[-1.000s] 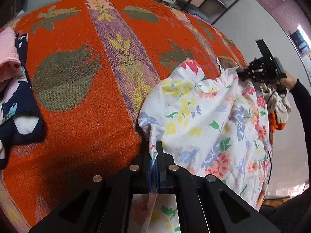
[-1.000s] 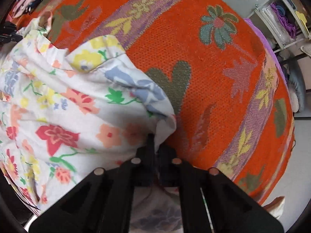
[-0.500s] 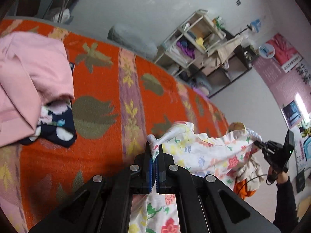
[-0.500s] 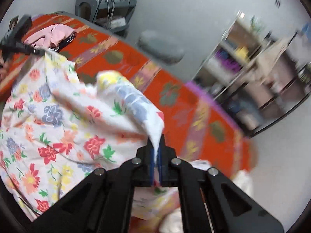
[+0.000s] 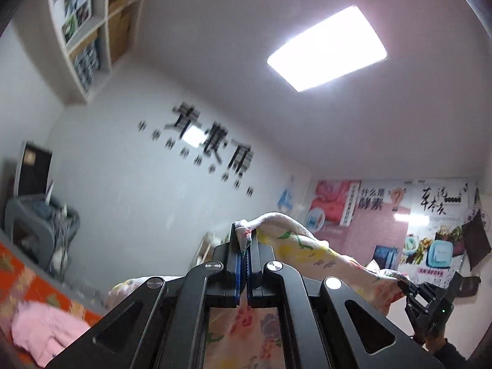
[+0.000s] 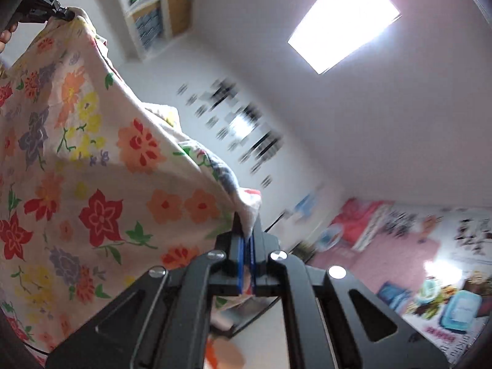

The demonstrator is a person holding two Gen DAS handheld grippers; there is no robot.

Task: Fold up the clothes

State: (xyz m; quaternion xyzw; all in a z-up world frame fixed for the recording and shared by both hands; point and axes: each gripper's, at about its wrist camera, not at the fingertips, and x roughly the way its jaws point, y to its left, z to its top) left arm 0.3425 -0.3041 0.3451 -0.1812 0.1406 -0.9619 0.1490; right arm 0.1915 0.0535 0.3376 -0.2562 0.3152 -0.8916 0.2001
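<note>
Overhead, two grippers hold a floral garment aloft.
The left gripper and the right gripper each pinch a corner, jaws clamped tight on cloth.

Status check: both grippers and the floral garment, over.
Left gripper shut on a corner of the floral garment. Right gripper shut on another corner. Garment lifted, spread between both, cameras tilted toward the ceiling. Nothing seen in the way.

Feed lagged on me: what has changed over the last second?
Both tools swung up, lifting the floral garment off the orange bed cover; the cameras now face wall and ceiling light. Unchanged: left tool and right tool stay clamped on its corners.
</note>
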